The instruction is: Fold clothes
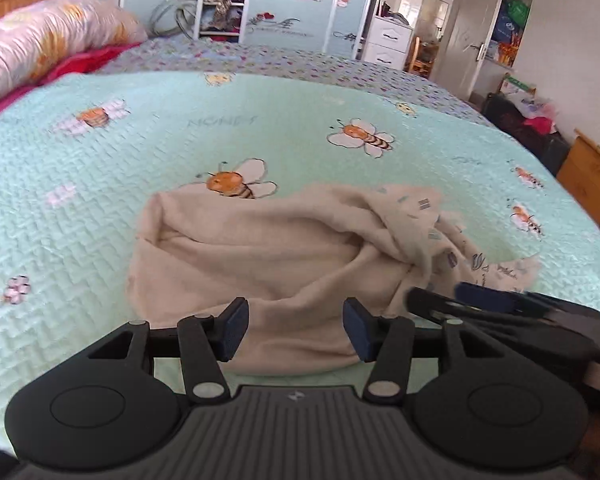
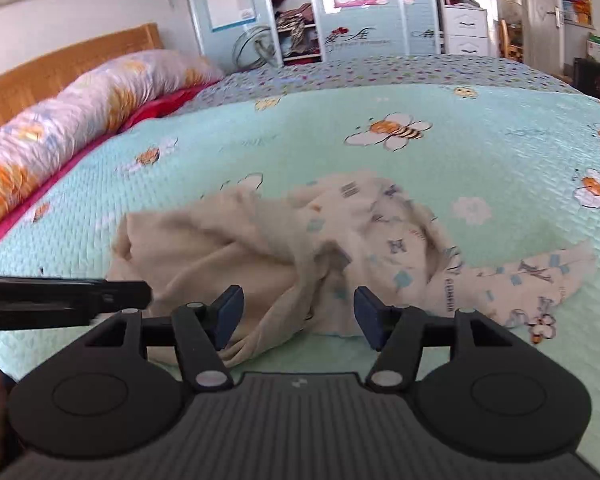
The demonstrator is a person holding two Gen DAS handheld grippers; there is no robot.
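Note:
A crumpled cream garment (image 1: 268, 256) lies in a heap on the mint bee-print quilt (image 1: 180, 140). Its plain inner side shows at the left, and a printed side with small blue motifs (image 2: 400, 248) trails off to the right. My left gripper (image 1: 296, 328) hovers at the heap's near edge, open, with the cloth's hem seen between its blue pads (image 1: 236, 326) and no pad pressing on it. My right gripper (image 2: 299, 318) is also open over the near edge of the printed part. Each gripper shows in the other's view: the right gripper (image 1: 440, 300) and the left gripper (image 2: 140, 294).
A long floral bolster (image 2: 60, 128) and a red cover run along the wooden headboard (image 2: 60, 68) at the left. Beyond the bed stand wardrobes (image 1: 284, 8), white drawers (image 1: 388, 40) and a door. A wooden bedside cabinet (image 1: 588, 176) sits at the right.

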